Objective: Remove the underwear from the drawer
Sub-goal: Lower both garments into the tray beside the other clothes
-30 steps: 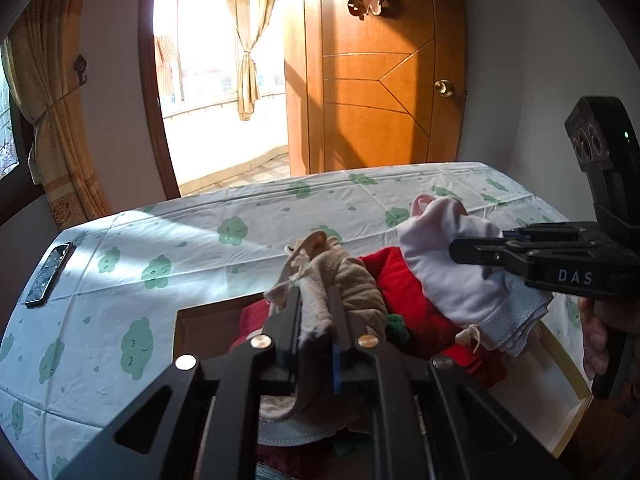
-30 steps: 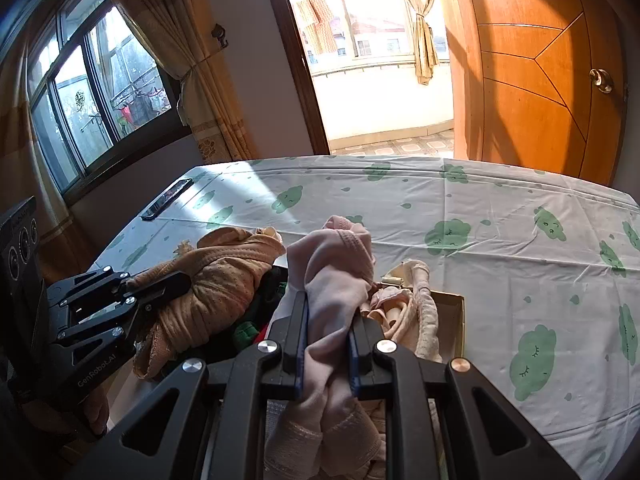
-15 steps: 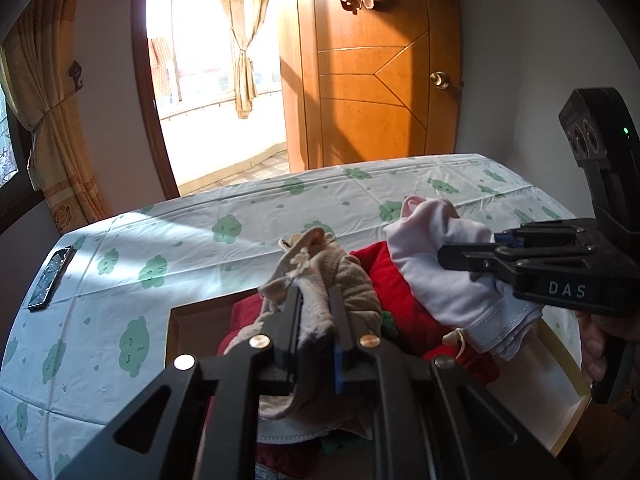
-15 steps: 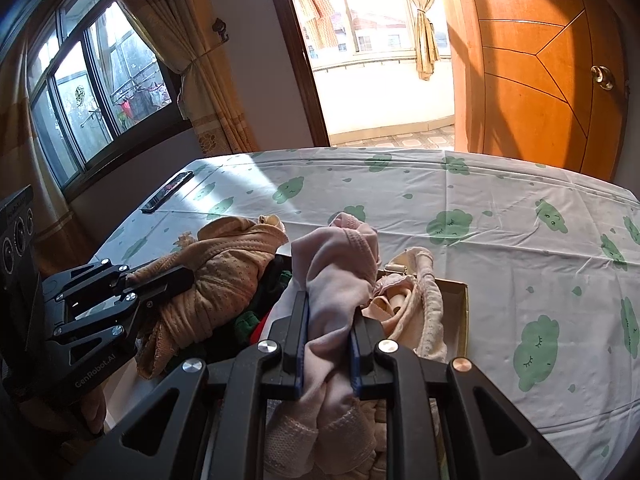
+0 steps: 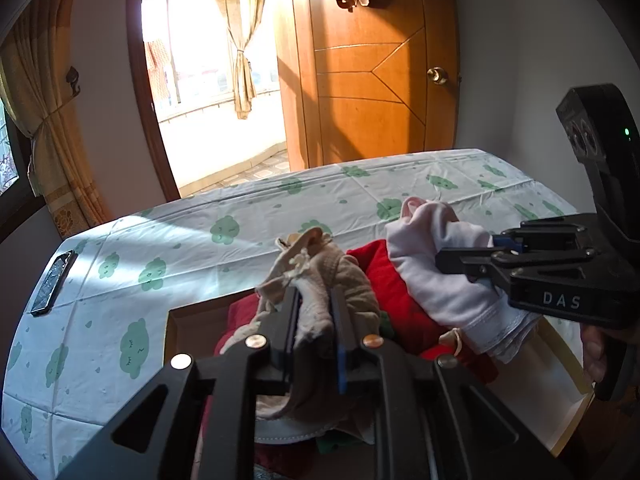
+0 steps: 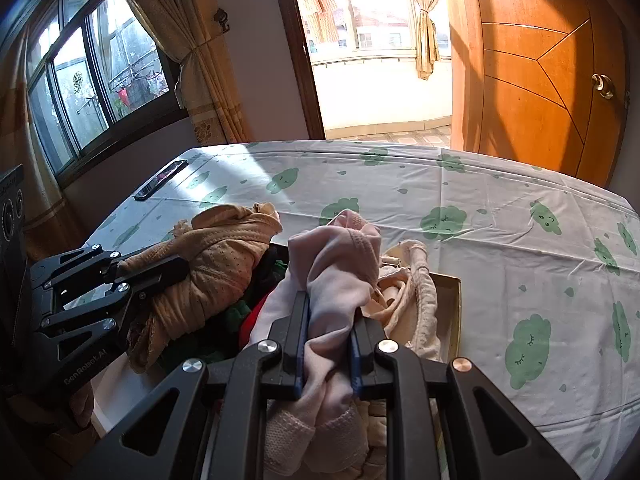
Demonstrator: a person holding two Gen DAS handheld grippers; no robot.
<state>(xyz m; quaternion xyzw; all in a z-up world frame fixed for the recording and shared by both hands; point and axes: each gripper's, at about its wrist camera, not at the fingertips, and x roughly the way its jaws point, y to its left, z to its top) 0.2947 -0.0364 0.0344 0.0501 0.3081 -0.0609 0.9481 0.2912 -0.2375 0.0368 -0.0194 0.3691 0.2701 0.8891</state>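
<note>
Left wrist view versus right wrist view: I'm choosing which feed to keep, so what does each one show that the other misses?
Only the left wrist view shows the right gripper from the side and the hand holding it. Only the right wrist view shows the barred window and the left gripper from the side. Both show the tan underwear, pink underwear, phone, green-patterned bedcover and wooden door.

"DAS" on the right tool (image 5: 464,258); "GenRobot.AI" on the left tool (image 6: 176,266).
</note>
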